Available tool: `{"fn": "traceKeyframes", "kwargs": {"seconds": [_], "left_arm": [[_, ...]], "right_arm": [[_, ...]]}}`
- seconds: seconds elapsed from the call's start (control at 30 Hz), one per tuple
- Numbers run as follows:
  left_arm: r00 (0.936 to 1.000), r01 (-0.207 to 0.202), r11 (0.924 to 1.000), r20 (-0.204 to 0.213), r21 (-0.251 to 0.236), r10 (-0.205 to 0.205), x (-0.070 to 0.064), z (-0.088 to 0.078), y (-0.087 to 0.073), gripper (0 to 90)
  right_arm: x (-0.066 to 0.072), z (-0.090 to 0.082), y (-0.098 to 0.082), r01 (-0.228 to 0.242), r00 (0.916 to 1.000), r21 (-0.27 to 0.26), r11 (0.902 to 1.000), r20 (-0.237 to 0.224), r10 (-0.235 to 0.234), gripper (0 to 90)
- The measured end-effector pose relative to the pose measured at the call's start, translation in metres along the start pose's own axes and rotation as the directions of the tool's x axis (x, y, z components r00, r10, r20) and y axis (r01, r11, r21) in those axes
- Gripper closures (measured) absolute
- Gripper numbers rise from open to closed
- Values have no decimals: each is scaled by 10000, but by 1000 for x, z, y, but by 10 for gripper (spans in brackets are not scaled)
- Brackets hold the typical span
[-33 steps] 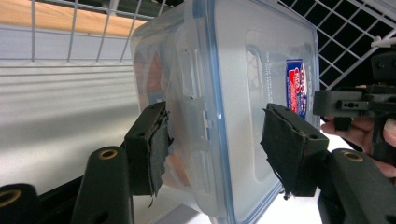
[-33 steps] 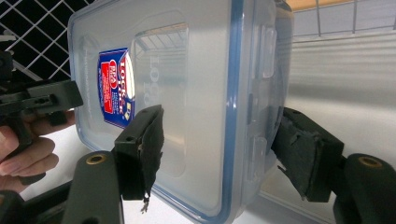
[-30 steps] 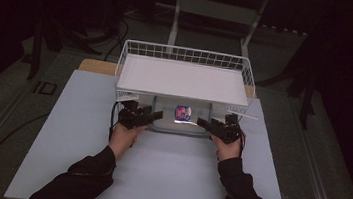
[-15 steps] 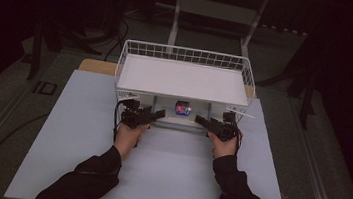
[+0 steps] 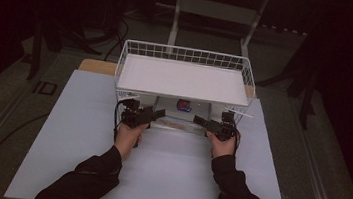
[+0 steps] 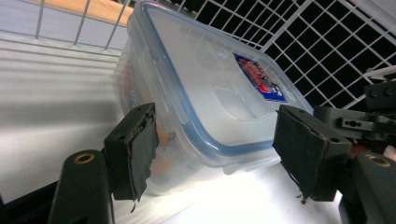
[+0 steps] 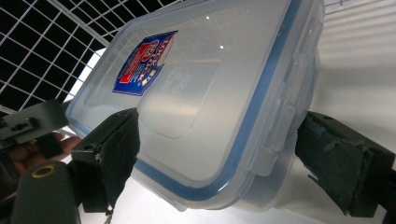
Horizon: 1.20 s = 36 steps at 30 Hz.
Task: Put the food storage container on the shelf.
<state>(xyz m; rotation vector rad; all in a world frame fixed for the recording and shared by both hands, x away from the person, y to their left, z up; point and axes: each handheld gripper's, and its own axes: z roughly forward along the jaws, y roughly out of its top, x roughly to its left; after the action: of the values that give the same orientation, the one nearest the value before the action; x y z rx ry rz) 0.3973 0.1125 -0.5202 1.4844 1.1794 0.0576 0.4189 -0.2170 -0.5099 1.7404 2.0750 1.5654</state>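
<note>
Your left gripper (image 6: 212, 154) is standing with its jaws just opened wide, pads clear of the clear plastic box with a blue-sealed lid (image 6: 210, 88) lying between them. Your right gripper (image 7: 219, 158) has likewise been opening, straddling the box's other end beneath the white wire shelf (image 5: 185, 79).

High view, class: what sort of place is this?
Probably a lab or recording workspace: a white table in a dark room, a wire rack over a plastic container, handheld grippers with cables.

3 cameras, 1 scene
High view looks forward and down from afar; both gripper views sit close (opposite sides), sharing the lidded container (image 6: 210, 88).
</note>
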Motion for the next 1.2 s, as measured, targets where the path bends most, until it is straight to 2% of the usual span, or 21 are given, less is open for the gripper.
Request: {"fn": "traceKeyframes", "kwargs": {"seconds": [0.17, 0.2, 0.27, 0.43, 0.5, 0.6, 0.73, 0.83, 0.9, 0.97, 1.0, 1.07, 1.13, 1.17, 1.2], "left_arm": [[9993, -316, 9993, 228, 187, 312, -7, -9, -3, 218], [9983, -363, 9992, 468, 182, 354, -8, -11, -5, 197], [9966, -536, 9984, 641, 204, 522, -10, -16, -7, 144], [9891, -1065, 9938, 1054, 320, 1026, -19, -28, -11, 130], [9854, -1307, 9904, 1155, 443, 1248, -22, -33, -12, 94], [9812, -1411, 9882, 1411, 589, 1317, -24, -41, -16, 17], [9740, -1773, 9800, 1589, 903, 1616, -29, -54, -22, 10], [9668, -2108, 9731, 1666, 926, 1936, -35, -65, -27, 9], [9627, -2336, 9688, 1595, 833, 2184, -38, -72, -29, 9], [9582, -2534, 9642, 1568, 777, 2392, -41, -77, -33, 9], [9558, -2640, 9613, 1547, 784, 2498, -41, -79, -34, 10], [9535, -2680, 9610, 1615, 684, 2545, -41, -82, -39, 10], [9509, -2853, 9547, 1501, 848, 2709, -40, -84, -43, 9], [9494, -2919, 9520, 1484, 923, 2767, -40, -84, -44, 10], [9487, -2965, 9508, 1420, 894, 2825, -39, -85, -45, 9]], "right_arm": [[-2, -4, 0, 78, 9999, 115, 9999, 98, -79, 134], [-2, -5, 0, 46, 9999, 147, 9999, 104, -48, 132], [-2, -6, 1, 179, 9993, 183, 9997, 328, -185, 99], [0, -10, 3, 308, 9982, 329, 9990, 498, -324, 111], [2, -14, 1, 512, 9966, 169, 9985, 640, -522, 118], [7, -22, -3, 922, 9917, 184, 9956, 880, -935, 134], [15, -35, -11, 1636, 9806, 81, 9865, 1080, -1635, 156], [23, -47, -19, 2004, 9739, -209, 9795, 1133, -1969, 234], [29, -50, -25, 2226, 9708, -157, 9748, 954, -2202, 347], [36, -51, -31, 2592, 9631, -129, 9657, 787, -2574, 454], [40, -51, -33, 2781, 9591, -82, 9605, 573, -2772, 552], [46, -48, -36, 3041, 9523, 5, 9526, 271, -3040, 649], [50, -42, -37, 3214, 9469, 195, 9467, -65, -3214, 759], [53, -39, -38, 3342, 9425, 332, 9419, -68, -3342, 824], [55, -33, -39, 3554, 9347, 539, 9331, -111, -3554, 859]]}}
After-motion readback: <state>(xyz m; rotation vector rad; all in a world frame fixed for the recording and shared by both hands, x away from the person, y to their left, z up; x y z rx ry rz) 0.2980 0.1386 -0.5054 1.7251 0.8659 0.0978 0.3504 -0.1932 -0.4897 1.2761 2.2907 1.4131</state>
